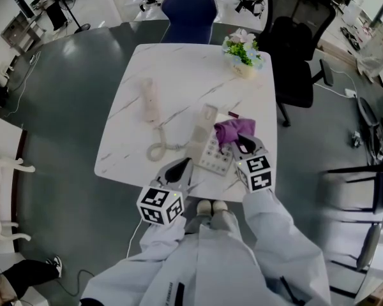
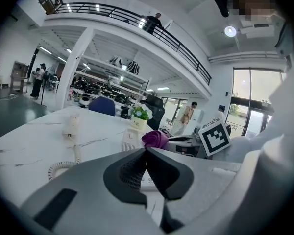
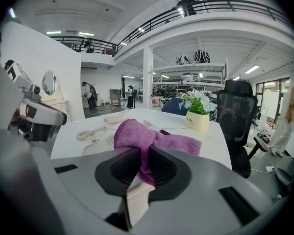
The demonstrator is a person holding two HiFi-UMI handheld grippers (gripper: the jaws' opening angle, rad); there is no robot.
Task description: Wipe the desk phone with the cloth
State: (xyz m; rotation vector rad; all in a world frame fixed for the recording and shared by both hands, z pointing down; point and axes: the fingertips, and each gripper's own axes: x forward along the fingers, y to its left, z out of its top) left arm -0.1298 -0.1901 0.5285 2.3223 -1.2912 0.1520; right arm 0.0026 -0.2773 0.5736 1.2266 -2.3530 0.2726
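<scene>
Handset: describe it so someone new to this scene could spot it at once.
On the white marble table, look left of the desk phone base. The handset lies there alone, off its cradle, joined to the base by a coiled cord. It is the only long cream bar; the flower pot sits far right and the purple cloth is in the right claw.

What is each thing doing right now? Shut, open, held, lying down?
left tongs: shut, holding nothing
right tongs: shut on the cloth
cloth: bunched up, pinched in the right tongs
handset: off the phone base, lying flat on the table
phone base: on the table, handset missing from it
flower pot: standing upright
</scene>
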